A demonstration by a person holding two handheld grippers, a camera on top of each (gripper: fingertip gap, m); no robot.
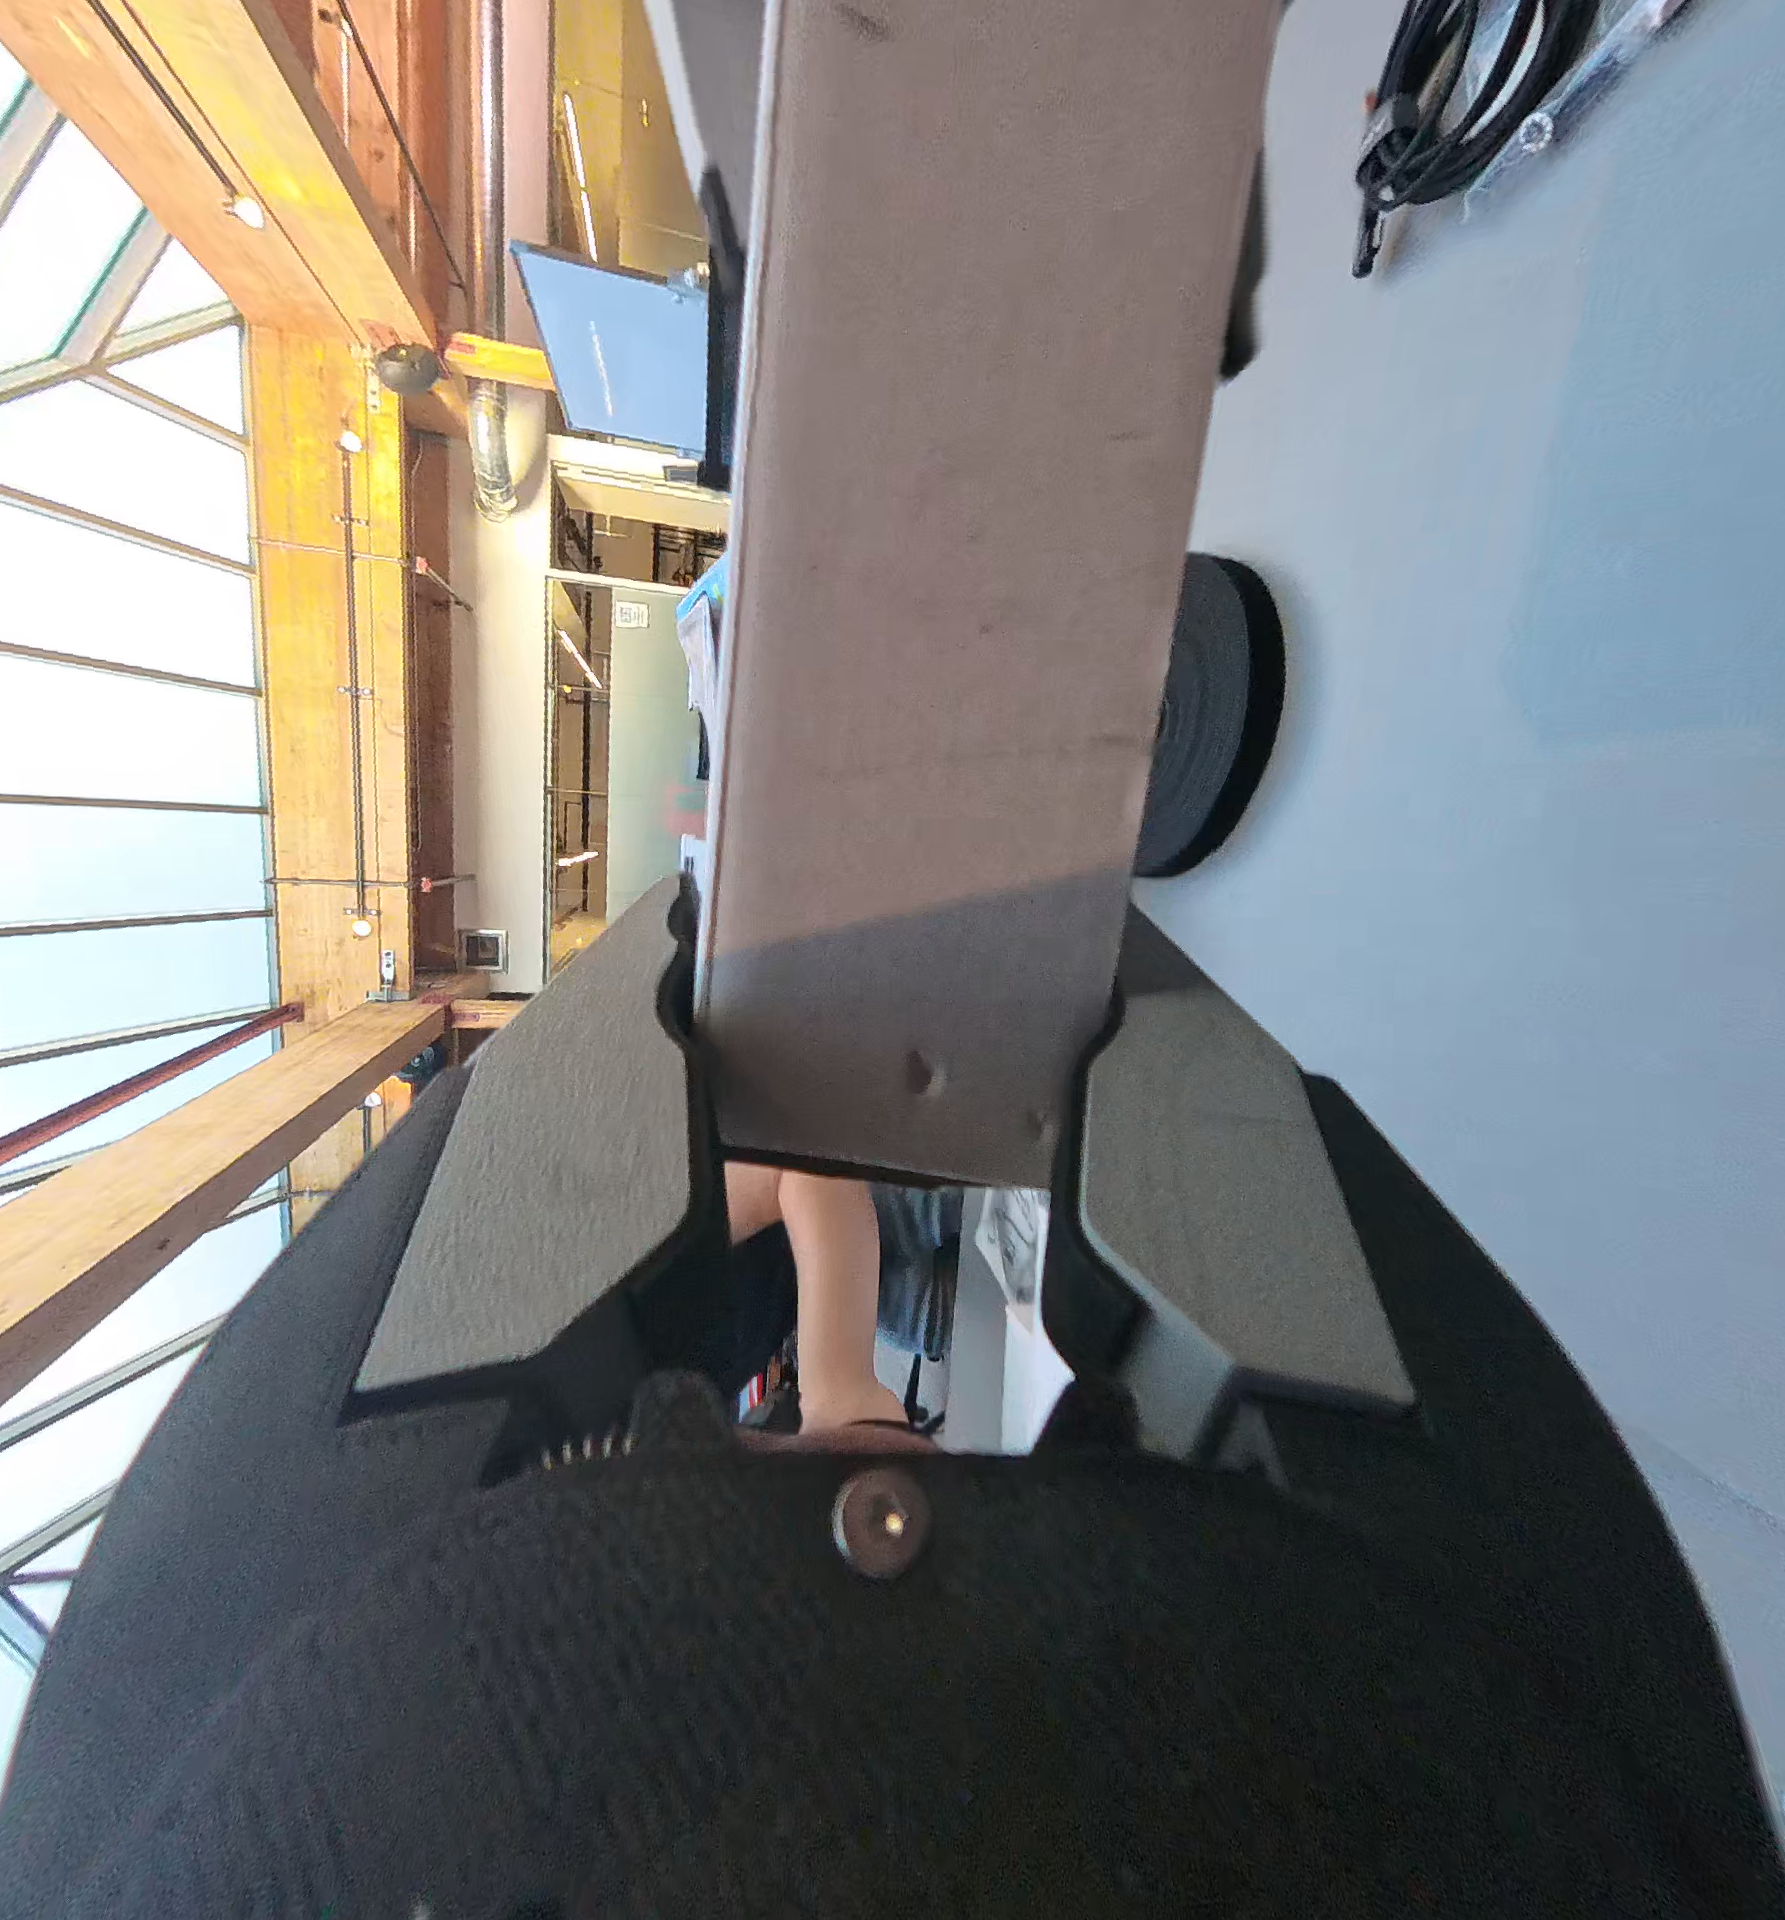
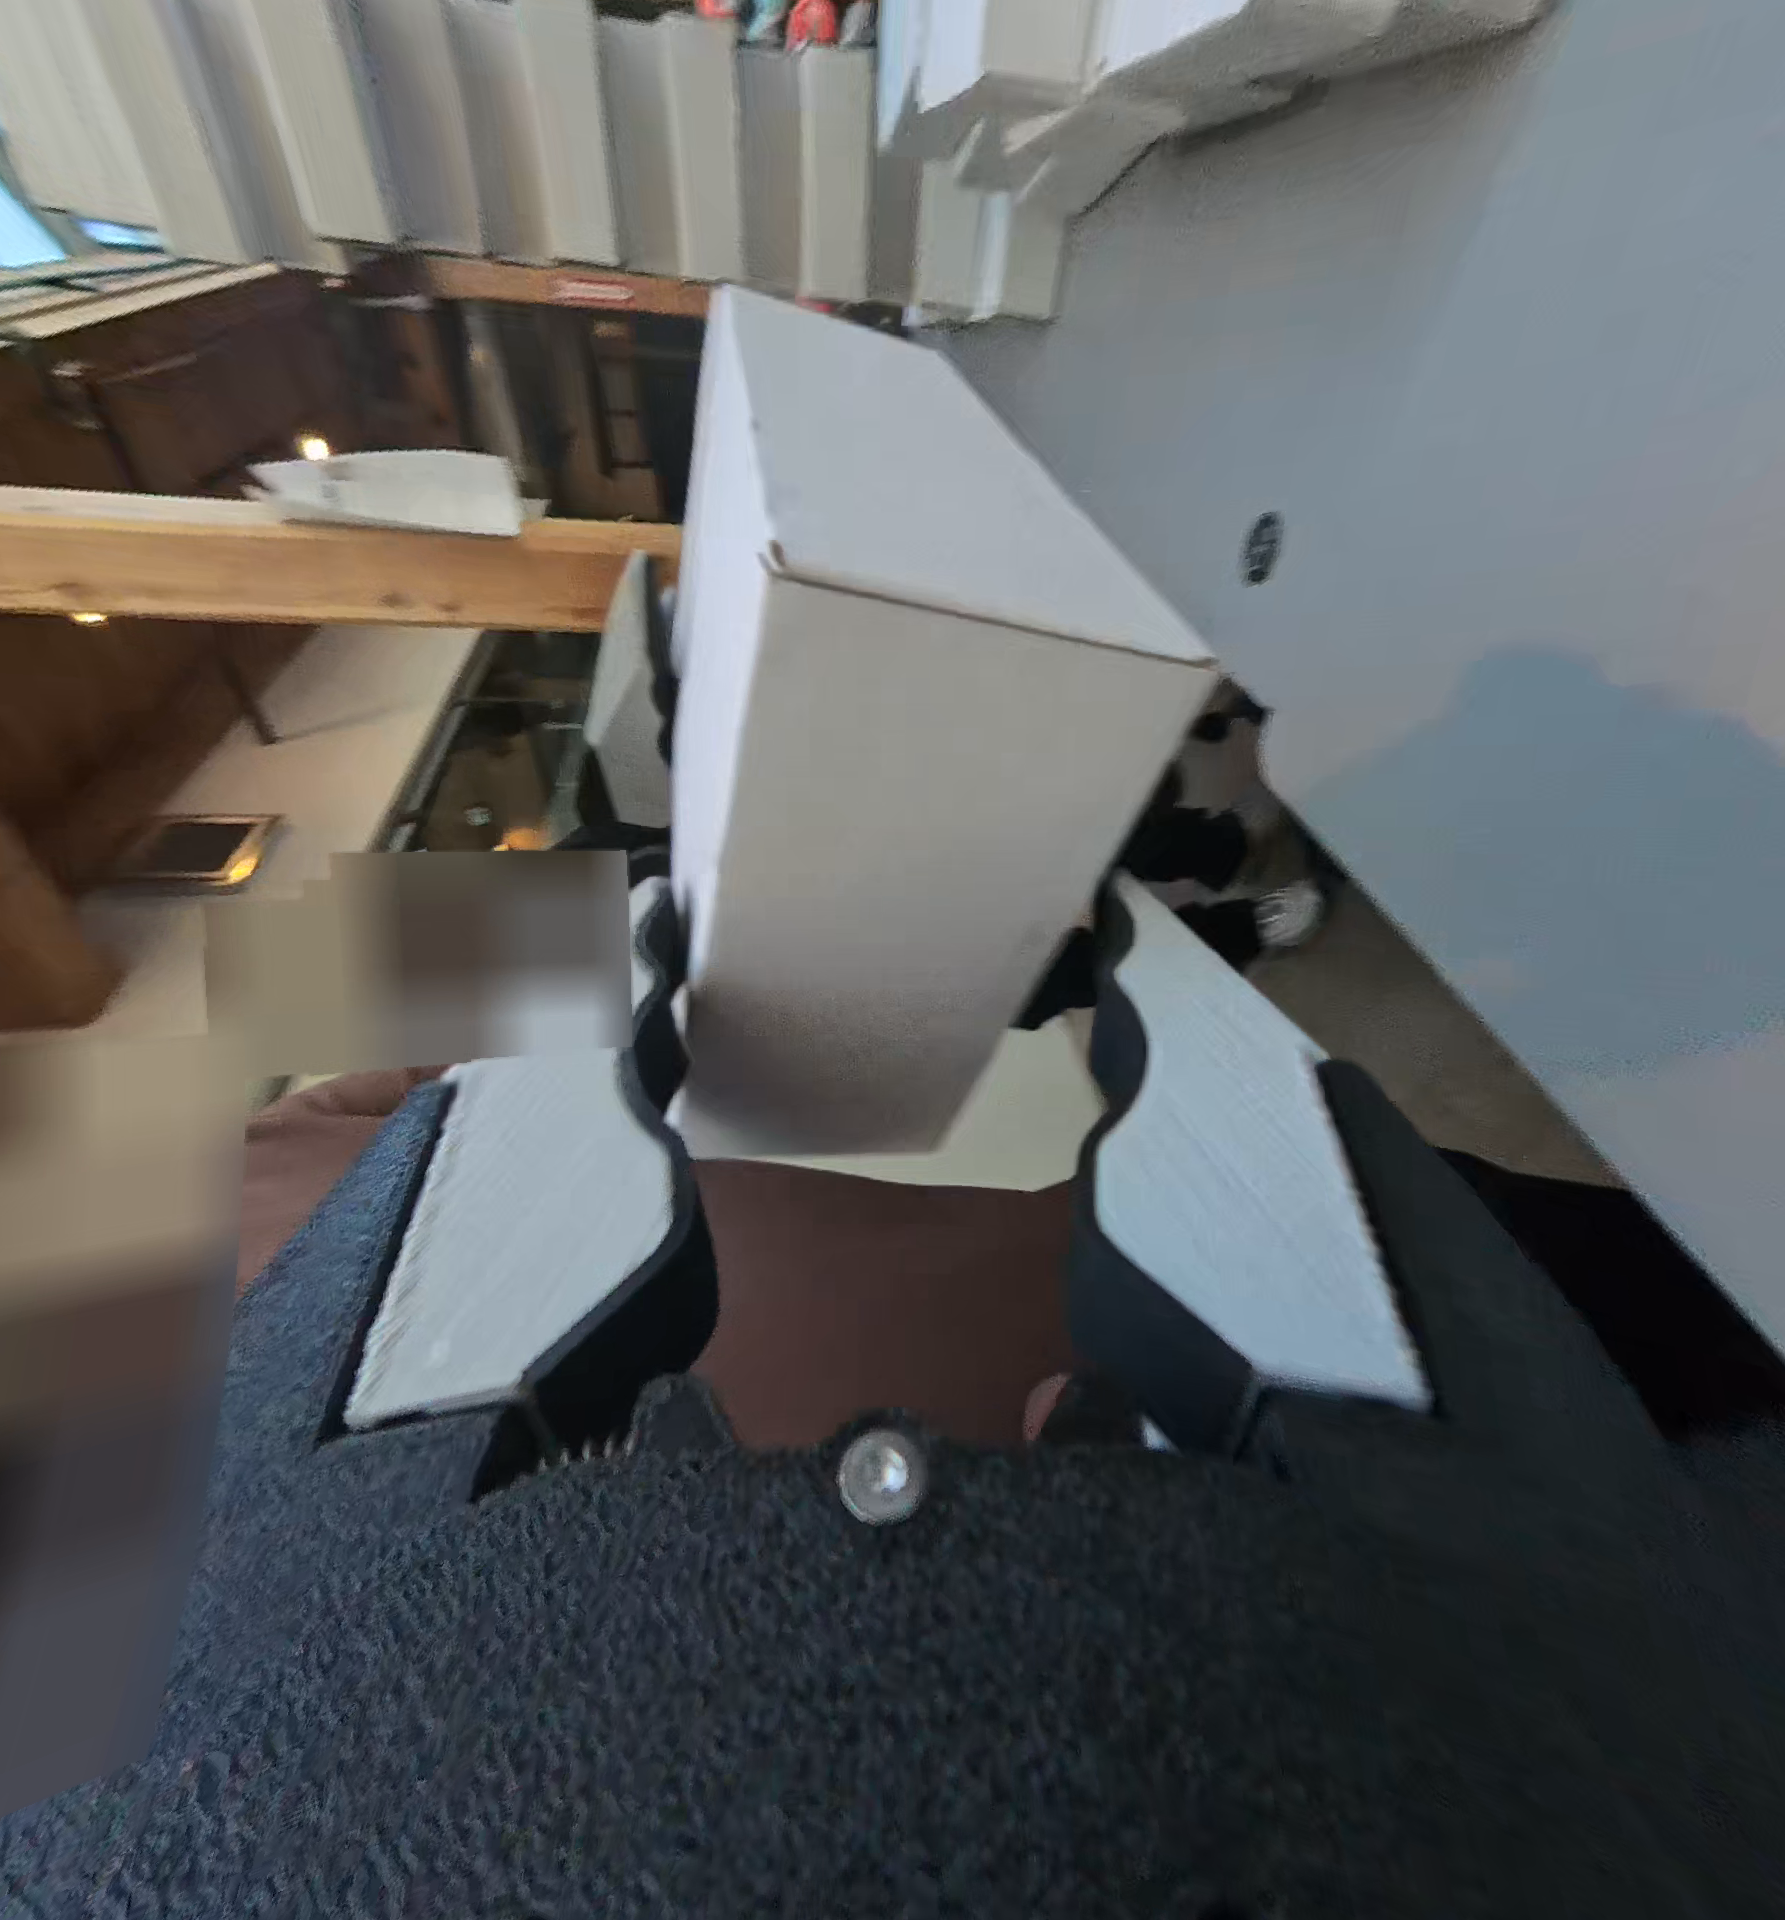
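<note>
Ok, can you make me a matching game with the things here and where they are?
Things:
1. roll
2. cables
3. white box
4. brown box

Places:
a. gripped by the left gripper
b. coiled, far off on the table
c. between the right gripper's fingers
d. on the table, right beside the brown box

Pairs: 1-d, 2-b, 3-c, 4-a
</note>
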